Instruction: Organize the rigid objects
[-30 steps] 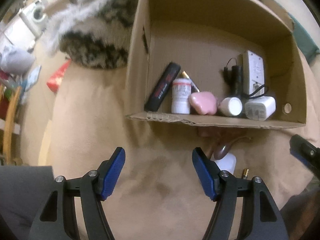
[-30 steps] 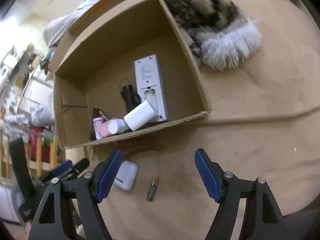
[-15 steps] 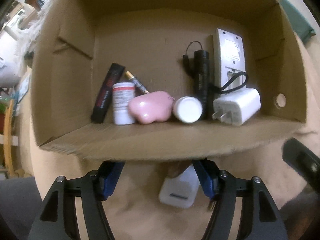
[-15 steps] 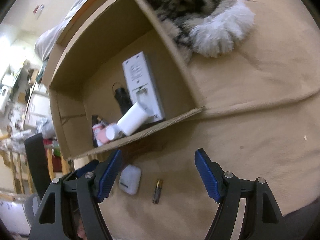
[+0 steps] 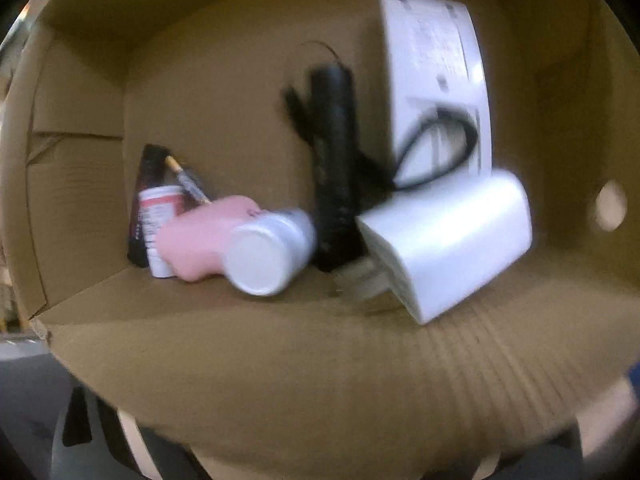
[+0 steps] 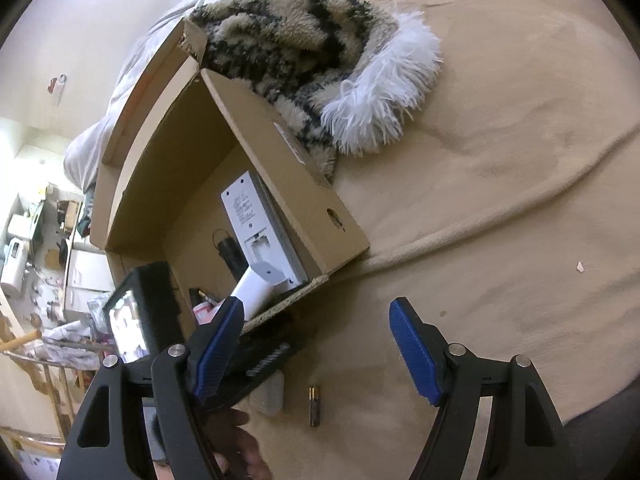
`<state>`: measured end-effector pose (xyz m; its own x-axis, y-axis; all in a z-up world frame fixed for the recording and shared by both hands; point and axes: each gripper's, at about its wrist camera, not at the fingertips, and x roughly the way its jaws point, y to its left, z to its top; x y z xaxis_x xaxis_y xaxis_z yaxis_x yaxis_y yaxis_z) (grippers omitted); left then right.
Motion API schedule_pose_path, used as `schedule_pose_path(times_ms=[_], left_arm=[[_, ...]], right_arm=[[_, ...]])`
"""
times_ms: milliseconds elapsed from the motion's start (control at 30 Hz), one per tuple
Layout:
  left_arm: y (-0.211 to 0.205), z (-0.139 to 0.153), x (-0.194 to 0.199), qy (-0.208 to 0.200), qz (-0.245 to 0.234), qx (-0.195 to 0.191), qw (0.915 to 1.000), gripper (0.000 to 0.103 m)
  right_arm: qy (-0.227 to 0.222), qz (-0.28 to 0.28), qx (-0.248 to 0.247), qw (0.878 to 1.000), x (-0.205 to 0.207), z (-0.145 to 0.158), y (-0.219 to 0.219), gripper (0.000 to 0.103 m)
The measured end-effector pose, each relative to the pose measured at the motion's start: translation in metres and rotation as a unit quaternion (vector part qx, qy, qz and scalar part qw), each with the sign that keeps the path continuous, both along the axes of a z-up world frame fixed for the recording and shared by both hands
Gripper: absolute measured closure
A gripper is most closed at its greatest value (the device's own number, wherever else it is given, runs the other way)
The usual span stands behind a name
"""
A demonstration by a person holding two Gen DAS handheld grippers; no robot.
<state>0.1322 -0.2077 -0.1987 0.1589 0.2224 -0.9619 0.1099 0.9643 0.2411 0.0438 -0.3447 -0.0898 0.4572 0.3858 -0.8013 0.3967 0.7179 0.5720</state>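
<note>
Cardboard box lies on the tan blanket; just outside its near wall rest a battery and a white case; the right gripper hangs spread and empty above them; the left gripper, beside the case, has just been opening, nothing visibly between its jaws.

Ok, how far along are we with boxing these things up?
Done: charger, flashlight, bottle and pink case lie in the box. In hand: nothing; the left tool, jaws just opened, reaches at the white case, with nothing seen between them; the right tool hangs open, empty. Left: white case and battery on the blanket.
</note>
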Motion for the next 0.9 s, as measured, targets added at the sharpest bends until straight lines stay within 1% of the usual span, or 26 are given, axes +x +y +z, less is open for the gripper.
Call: schedule_pose_path(times_ms=[67, 100, 133, 200, 300, 367, 400, 433, 467, 500, 533, 600, 633, 667, 733, 767, 800, 833, 867, 900], left_arm=[[-0.006, -0.003, 0.002, -0.014, -0.009, 0.013, 0.9998, 0.000], [-0.006, -0.004, 0.003, -0.017, -0.005, 0.009, 0.9998, 0.000], [-0.008, -0.003, 0.007, -0.019, 0.000, 0.004, 0.9998, 0.002], [-0.010, -0.002, 0.009, -0.015, -0.004, 0.003, 0.9999, 0.004], [0.001, 0.000, 0.007, -0.005, -0.007, -0.005, 1.0000, 0.004], [0.007, 0.006, 0.005, -0.007, -0.009, -0.009, 0.9999, 0.007], [0.016, 0.011, 0.003, -0.012, -0.012, -0.012, 0.9998, 0.014], [0.020, 0.018, -0.001, -0.022, -0.017, -0.022, 0.9994, 0.025], [0.030, 0.027, -0.005, -0.031, -0.021, -0.026, 0.9990, 0.045], [0.036, 0.035, -0.003, -0.036, -0.021, -0.029, 0.9987, 0.050], [0.042, 0.039, -0.003, -0.030, -0.018, -0.043, 0.9985, 0.058], [0.053, 0.038, -0.002, -0.009, -0.013, -0.055, 0.9983, 0.064], [0.058, 0.036, 0.000, -0.003, -0.013, -0.056, 0.9984, 0.069], [0.062, 0.032, 0.003, 0.008, -0.014, -0.050, 0.9986, 0.068], [0.076, 0.022, 0.004, 0.032, -0.007, -0.054, 0.9980, 0.069], [0.083, 0.017, 0.006, 0.039, 0.006, -0.055, 0.9977, 0.069], [0.090, 0.016, 0.008, 0.041, 0.018, -0.064, 0.9969, 0.068], [0.095, 0.016, 0.009, 0.042, 0.028, -0.080, 0.9956, 0.066], [0.098, 0.018, 0.009, 0.040, 0.033, -0.094, 0.9943, 0.059], [0.101, 0.021, 0.009, 0.037, 0.033, -0.099, 0.9938, 0.053]], right_arm=[[0.000, -0.001, 0.004, 1.000, 0.000, 0.000, -0.001, 0.023], [0.000, -0.002, 0.005, 1.000, 0.000, 0.000, -0.001, 0.023], [-0.001, -0.002, 0.006, 1.000, 0.000, 0.000, -0.002, 0.023], [-0.001, -0.001, 0.006, 1.000, -0.001, 0.000, -0.001, 0.023], [0.001, 0.004, 0.006, 1.000, -0.001, 0.000, 0.000, 0.023], [0.002, 0.008, 0.006, 1.000, 0.000, 0.000, 0.002, 0.023], [0.002, 0.009, 0.004, 1.000, 0.000, 0.000, 0.003, 0.023], [0.002, 0.011, 0.002, 1.000, 0.000, 0.000, 0.004, 0.023], [0.002, 0.013, 0.001, 1.000, 0.000, 0.001, 0.005, 0.023], [0.002, 0.015, -0.001, 1.000, 0.000, 0.001, 0.006, 0.023], [0.002, 0.017, -0.002, 1.000, -0.001, 0.001, 0.007, 0.023], [0.005, 0.021, -0.005, 1.000, -0.002, 0.000, 0.009, 0.023], [0.006, 0.022, -0.004, 1.000, -0.002, 0.000, 0.009, 0.023], [0.007, 0.022, -0.003, 1.000, -0.003, -0.001, 0.010, 0.023], [0.009, 0.020, -0.006, 1.000, -0.004, -0.001, 0.011, 0.023], [0.010, 0.019, -0.010, 1.000, -0.004, -0.001, 0.011, 0.023], [0.010, 0.019, -0.012, 1.000, -0.005, -0.001, 0.011, 0.023], [0.010, 0.018, -0.014, 1.000, -0.006, -0.001, 0.011, 0.023], [0.010, 0.017, -0.017, 1.000, -0.006, -0.001, 0.010, 0.023], [0.009, 0.015, -0.017, 1.000, -0.007, 0.000, 0.009, 0.023]])
